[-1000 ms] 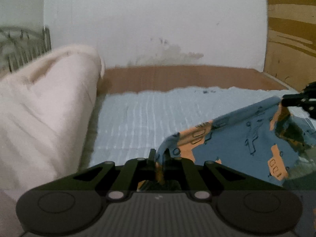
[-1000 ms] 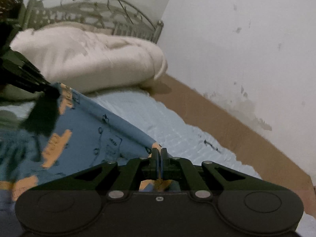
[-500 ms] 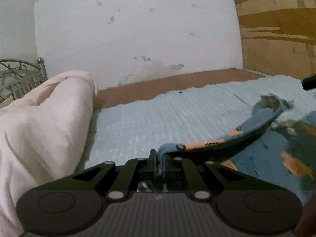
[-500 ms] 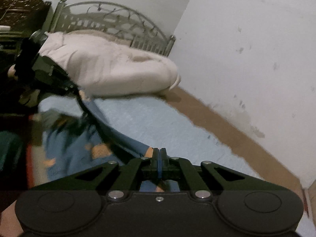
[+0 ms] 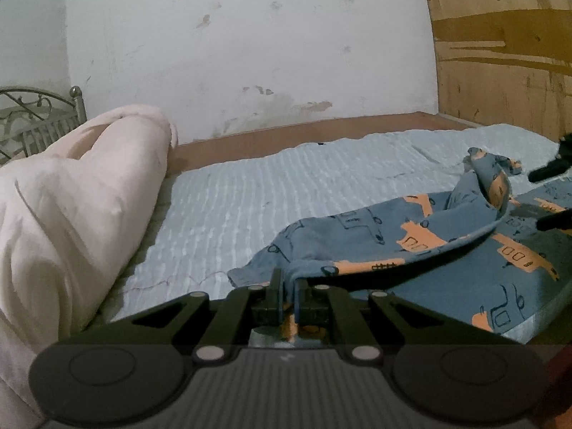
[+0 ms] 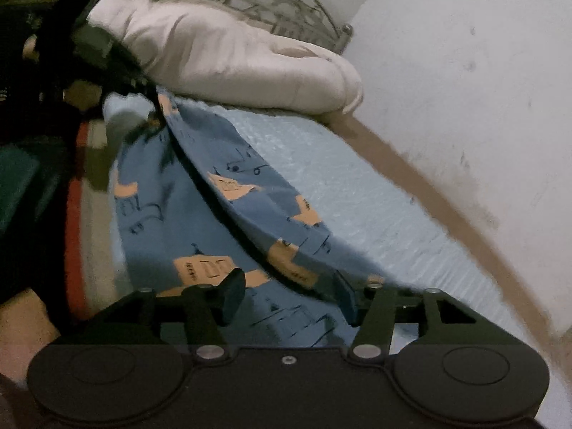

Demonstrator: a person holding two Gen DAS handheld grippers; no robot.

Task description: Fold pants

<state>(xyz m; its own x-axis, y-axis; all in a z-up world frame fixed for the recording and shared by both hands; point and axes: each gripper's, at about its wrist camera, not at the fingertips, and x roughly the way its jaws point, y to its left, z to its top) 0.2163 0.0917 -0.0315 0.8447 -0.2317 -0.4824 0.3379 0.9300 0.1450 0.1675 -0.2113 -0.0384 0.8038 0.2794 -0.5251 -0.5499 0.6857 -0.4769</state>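
Note:
The pants (image 5: 411,246) are blue with orange truck prints and lie on the light blue bed sheet (image 5: 286,193). My left gripper (image 5: 289,286) is shut on an edge of the pants, which folds over toward the right. My right gripper (image 6: 287,295) is open, its jaws wide apart just above the pants (image 6: 228,193), holding nothing. The right gripper's fingers (image 5: 552,171) show at the right edge of the left wrist view. The left gripper (image 6: 150,89) shows blurred at the upper left of the right wrist view, pinching the cloth.
A rolled pinkish-white duvet (image 5: 71,200) lies along the left by the metal headboard (image 5: 32,121); it also shows in the right wrist view (image 6: 221,50). A white wall (image 5: 250,43) and brown bed rim (image 5: 304,136) run behind. A wooden panel (image 5: 500,53) stands at right.
My right gripper has opened and let go of the pants. Both grippers came down, and the lifted pants edge now lies folded over on the bed. My left gripper stays shut on the cloth.

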